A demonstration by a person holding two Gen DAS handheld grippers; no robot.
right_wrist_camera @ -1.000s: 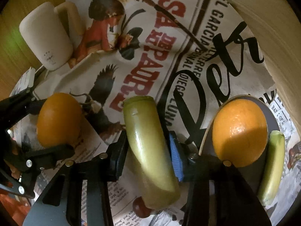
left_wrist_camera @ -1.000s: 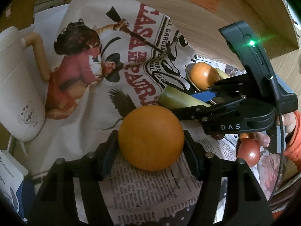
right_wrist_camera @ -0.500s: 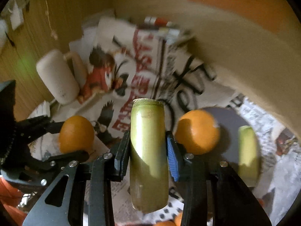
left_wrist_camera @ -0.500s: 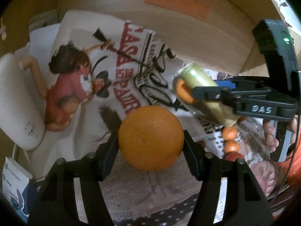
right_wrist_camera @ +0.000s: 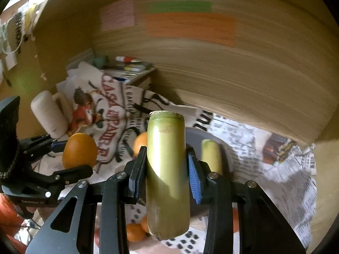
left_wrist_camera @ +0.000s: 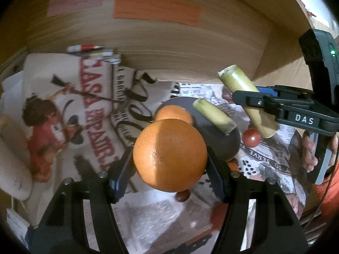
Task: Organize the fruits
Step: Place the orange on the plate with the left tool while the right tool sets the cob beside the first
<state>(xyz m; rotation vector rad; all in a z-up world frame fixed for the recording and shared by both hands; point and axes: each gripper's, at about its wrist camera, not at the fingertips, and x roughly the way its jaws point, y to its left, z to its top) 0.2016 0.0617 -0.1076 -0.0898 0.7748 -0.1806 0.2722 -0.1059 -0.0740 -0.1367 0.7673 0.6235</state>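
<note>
My left gripper (left_wrist_camera: pixel 170 165) is shut on a large orange (left_wrist_camera: pixel 169 155) and holds it in the air above the newspaper. My right gripper (right_wrist_camera: pixel 167 177) is shut on a pale green sugarcane piece (right_wrist_camera: pixel 167 173), also lifted; it shows at the right of the left wrist view (left_wrist_camera: pixel 247 101). Below lies a dark grey plate (left_wrist_camera: pixel 220 146) with a second orange (left_wrist_camera: pixel 172 113) and a second green stick (left_wrist_camera: pixel 214 116) on it. The held orange also shows at the left of the right wrist view (right_wrist_camera: pixel 79 150).
Newspaper (left_wrist_camera: pixel 91 97) covers the table. A cream mug (right_wrist_camera: pixel 49 114) lies at the left. A small red fruit (left_wrist_camera: pixel 251 137) sits right of the plate, small oranges (right_wrist_camera: pixel 135 230) near the front. A wooden wall (left_wrist_camera: pixel 169 38) with coloured notes stands behind, books (right_wrist_camera: pixel 131 69) at its foot.
Both grippers have risen and tilted up with their fruit. The plate with the orange and green stick now lies further below, and more of the wooden wall shows.
</note>
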